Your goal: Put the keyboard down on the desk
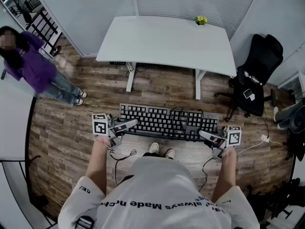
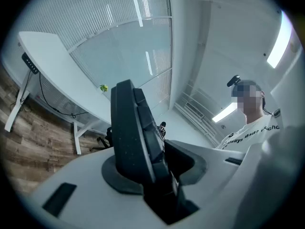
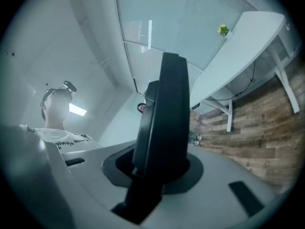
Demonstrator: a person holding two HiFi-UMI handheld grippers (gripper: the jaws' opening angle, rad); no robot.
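Left claw (image 1: 129,124) and right claw (image 1: 204,134) each clamp one end of the keyboard (image 1: 164,119), held over the wooden floor (image 1: 62,132). The white desk (image 1: 162,42) stands apart at twelve o'clock.

The white desk (image 1: 162,42) stands on a wood-plank floor (image 1: 62,128). A small yellow-green thing (image 1: 201,20) sits on its top near the far right corner. A black office chair (image 1: 257,75) stands on the floor to the desk's right, and a person in purple (image 1: 33,68) to its left.
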